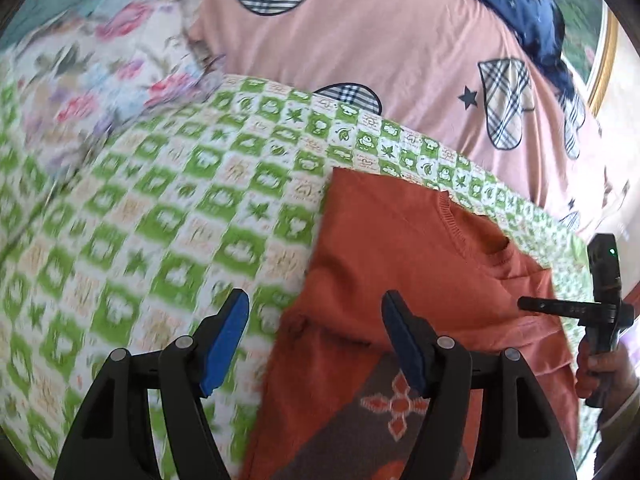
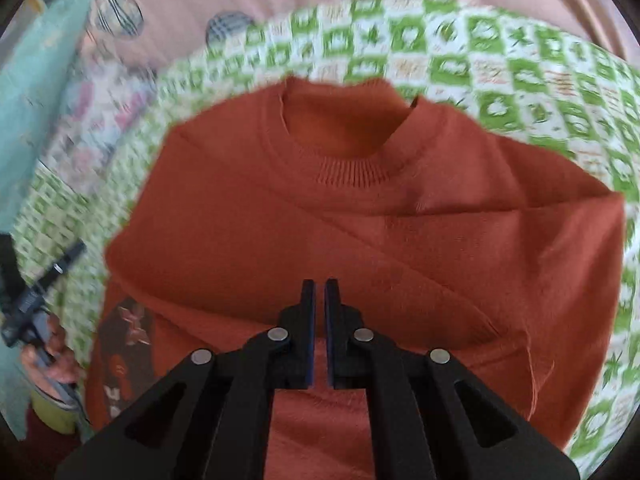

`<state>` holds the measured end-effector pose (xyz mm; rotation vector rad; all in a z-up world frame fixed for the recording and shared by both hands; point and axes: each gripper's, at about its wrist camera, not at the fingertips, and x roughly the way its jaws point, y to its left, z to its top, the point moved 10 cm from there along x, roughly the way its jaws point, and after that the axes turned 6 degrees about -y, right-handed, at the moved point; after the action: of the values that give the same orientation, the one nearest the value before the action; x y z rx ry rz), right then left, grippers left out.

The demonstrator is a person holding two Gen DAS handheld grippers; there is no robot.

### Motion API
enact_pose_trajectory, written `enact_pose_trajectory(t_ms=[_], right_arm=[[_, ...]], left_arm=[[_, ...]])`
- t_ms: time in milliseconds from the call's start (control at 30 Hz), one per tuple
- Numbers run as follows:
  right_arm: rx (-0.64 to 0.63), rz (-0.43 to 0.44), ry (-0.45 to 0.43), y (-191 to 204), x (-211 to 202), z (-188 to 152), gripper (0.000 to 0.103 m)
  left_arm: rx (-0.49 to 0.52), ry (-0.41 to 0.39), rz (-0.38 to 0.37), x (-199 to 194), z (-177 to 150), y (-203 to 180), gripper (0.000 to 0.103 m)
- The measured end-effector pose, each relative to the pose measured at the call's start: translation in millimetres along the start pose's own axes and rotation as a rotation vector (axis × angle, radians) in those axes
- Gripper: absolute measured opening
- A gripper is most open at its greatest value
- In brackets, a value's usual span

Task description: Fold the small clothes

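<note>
A rust-orange knit sweater (image 2: 360, 220) lies on a green-and-white checked cloth (image 2: 500, 64), ribbed collar at the far side, sleeves folded across the body. In the left wrist view the sweater (image 1: 400, 264) lies right of centre, with a brown patterned panel (image 1: 380, 408) near the camera. My left gripper (image 1: 316, 336) is open, blue pads wide apart, hovering over the sweater's left edge. My right gripper (image 2: 319, 292) is shut with nothing between its pads, above the sweater's middle. It also shows in the left wrist view (image 1: 532, 304) at the sweater's right edge.
The checked cloth (image 1: 168, 216) covers a bed. Beyond it lie a pink sheet with plaid patches (image 1: 400, 48), a floral pillow (image 1: 100, 80) and a dark blue fabric (image 1: 520, 4). The hand on the left gripper (image 2: 44, 320) shows at the left.
</note>
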<state>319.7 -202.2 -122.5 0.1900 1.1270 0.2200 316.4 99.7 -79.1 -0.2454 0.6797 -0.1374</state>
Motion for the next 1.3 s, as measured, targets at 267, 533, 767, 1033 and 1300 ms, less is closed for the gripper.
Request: enact_pose_trajectory(t_ms=[267, 533, 767, 1033, 1300], right_arm=[[0.018, 0.004, 0.112, -17, -36, -82, 0.006], [0.178, -0.085, -0.173, -60, -90, -68, 0.035], [0.233, -0.207, -0.189, -89, -67, -49, 0.062], [0.291, -0.077, -0.354, -63, -127, -87, 0.062], [0.224, 0.034, -0.378, -24, -162, -173, 0.062]], left_arm=[[0.025, 0.144, 0.053, 38, -25, 9, 0.069], [0.042, 0.182, 0.072, 34, -55, 17, 0.07], [0.053, 0.193, 0.094, 19, -61, 21, 0.07], [0.069, 0.205, 0.077, -34, -90, 36, 0.072], [0.096, 0.294, -0.093, -99, -152, 31, 0.08]])
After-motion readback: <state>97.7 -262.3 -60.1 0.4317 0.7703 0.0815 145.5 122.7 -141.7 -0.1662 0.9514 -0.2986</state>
